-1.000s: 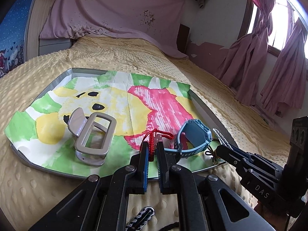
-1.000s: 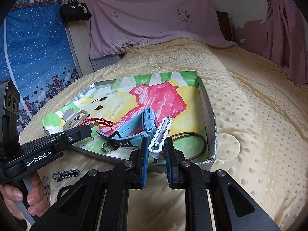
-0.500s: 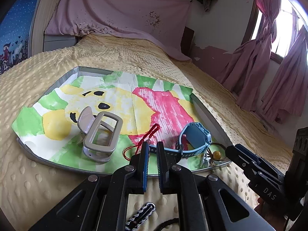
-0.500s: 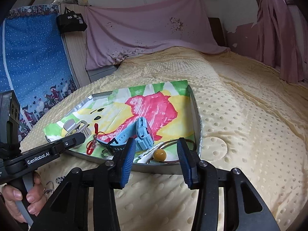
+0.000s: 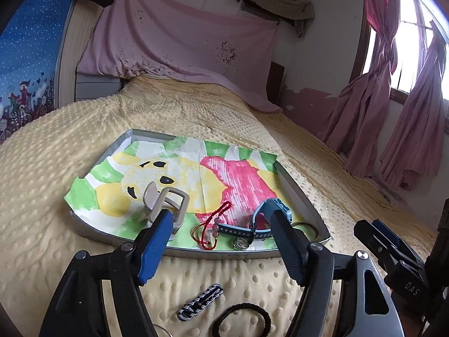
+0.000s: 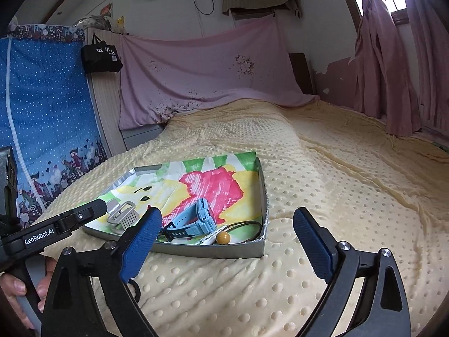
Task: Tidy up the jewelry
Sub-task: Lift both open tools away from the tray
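Observation:
A grey tray (image 5: 297, 189) (image 6: 263, 193) lined with a coloured drawing lies on the yellow bedspread. In it are a beige hair claw (image 5: 167, 206) (image 6: 123, 214), a red cord bracelet (image 5: 214, 221), a blue watch (image 5: 269, 216) (image 6: 197, 220), a silver ring (image 5: 240, 243), a white clip (image 6: 209, 238) and a yellow bead on a dark cord (image 6: 223, 237). My left gripper (image 5: 221, 216) is open, just short of the tray's near edge, holding nothing. My right gripper (image 6: 227, 224) is open and empty, drawn back from the tray's near right corner.
On the bedspread in front of the tray lie a black-and-white striped hair clip (image 5: 200, 302) and a black hair tie (image 5: 241, 320). A hand (image 6: 16, 292) holds the left gripper's handle. Pink curtains (image 5: 393, 118) hang at the right, a pink sheet (image 6: 202, 75) at the bedhead.
Both grippers have opened and pulled back from the tray. The red bracelet, held by the left one, and the white clip, held by the right one, now lie in the tray.

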### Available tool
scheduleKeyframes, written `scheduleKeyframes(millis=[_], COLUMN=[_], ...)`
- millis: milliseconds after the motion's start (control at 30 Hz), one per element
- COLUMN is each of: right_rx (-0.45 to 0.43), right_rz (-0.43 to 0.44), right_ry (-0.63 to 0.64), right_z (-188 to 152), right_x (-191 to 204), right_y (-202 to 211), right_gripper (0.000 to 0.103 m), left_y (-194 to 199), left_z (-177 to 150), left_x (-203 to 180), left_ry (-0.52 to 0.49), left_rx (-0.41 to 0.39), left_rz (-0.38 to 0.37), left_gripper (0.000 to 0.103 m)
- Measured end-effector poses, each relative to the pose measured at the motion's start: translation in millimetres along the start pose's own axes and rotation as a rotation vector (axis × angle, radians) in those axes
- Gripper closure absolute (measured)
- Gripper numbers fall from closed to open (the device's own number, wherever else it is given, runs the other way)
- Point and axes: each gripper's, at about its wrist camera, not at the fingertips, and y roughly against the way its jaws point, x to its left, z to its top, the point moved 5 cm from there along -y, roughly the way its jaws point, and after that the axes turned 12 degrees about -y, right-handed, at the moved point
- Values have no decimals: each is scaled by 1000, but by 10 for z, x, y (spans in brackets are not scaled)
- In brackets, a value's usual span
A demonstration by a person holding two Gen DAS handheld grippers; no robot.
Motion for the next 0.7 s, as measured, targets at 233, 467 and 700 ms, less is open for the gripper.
scheduleKeyframes(millis=[233,467,700], right_rx=[-77,-138,-183], right_rz=[47,79,109], right_ry=[-9,31,82], right_z=[48,23,-108], right_x=[135,369,660], right_y=[457,948,1449], right_gripper=[1,1,1], left_y=[526,1141,1645], left_z=[19,-51,-240], left_x=[133,205,292], left_ry=[0,-50,-75], left_rx=[-89,-182,-219], left_rz=[70,146,177], left_gripper=[5,0,0])
